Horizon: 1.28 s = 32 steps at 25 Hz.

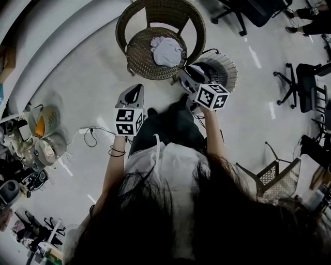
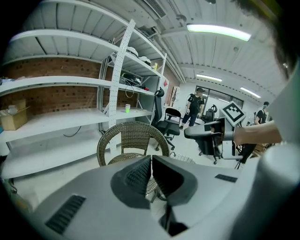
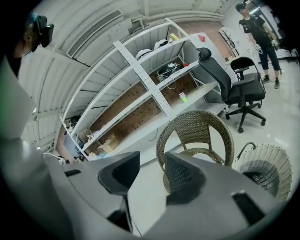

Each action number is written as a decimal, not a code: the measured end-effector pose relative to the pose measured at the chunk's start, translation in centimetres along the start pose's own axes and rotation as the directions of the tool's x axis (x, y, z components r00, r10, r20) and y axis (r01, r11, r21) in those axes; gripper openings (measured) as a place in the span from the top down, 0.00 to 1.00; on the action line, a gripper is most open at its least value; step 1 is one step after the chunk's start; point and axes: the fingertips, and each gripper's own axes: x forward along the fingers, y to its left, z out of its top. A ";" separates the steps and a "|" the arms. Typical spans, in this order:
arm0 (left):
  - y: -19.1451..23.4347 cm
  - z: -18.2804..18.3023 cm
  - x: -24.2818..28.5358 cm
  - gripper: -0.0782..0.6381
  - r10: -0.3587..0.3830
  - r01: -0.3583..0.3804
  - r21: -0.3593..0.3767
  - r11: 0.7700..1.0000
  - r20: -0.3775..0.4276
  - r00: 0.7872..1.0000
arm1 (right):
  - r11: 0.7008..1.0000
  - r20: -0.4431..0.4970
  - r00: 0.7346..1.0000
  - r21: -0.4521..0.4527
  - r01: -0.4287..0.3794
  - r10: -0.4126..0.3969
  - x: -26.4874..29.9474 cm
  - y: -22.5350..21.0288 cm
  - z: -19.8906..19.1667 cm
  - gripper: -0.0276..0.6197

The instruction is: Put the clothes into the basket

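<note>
- your left gripper [image 1: 136, 88] is clenched: in the left gripper view its two jaws sit pressed together with nothing between them.
- your right gripper [image 1: 185, 77] is released: its two jaws stand apart in the right gripper view, and only floor and chair show through the gap.
- you hold both grippers up in front of you, side by side and apart, each pointing toward the one wicker chair [image 1: 135, 58].
- one piece of clothing, a pale crumpled garment [image 1: 168, 50], lies on that chair's seat, touched by neither gripper.
- one white woven basket [image 1: 229, 68] stands on the floor just beside the chair, to its right in the head view; your right gripper overlaps its near rim there.
- two black office chairs show: one [image 1: 239, 11] at the top edge of the head view, one [image 1: 300, 85] at the right.
</note>
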 end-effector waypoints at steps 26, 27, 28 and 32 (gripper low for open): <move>4.4 -1.2 5.7 0.86 -0.002 0.000 -0.029 1.000 -0.078 0.997 | 0.991 -0.304 0.944 -0.067 0.113 -0.128 13.4 -8.8 -6.1 0.69; 4.6 -1.4 6.5 0.86 0.001 -0.004 -0.031 1.000 -0.087 0.996 | 0.991 -0.321 0.938 -0.070 0.112 -0.129 14.2 -9.7 -6.4 0.69; 4.9 -1.6 7.3 0.86 0.004 -0.007 -0.035 0.999 -0.095 0.995 | 0.991 -0.338 0.933 -0.072 0.110 -0.128 14.9 -10.5 -6.7 0.69; 5.6 -2.5 10.1 0.86 0.014 -0.021 -0.051 0.998 -0.132 0.991 | 0.991 -0.401 0.906 -0.075 0.115 -0.135 17.5 -14.0 -8.2 0.69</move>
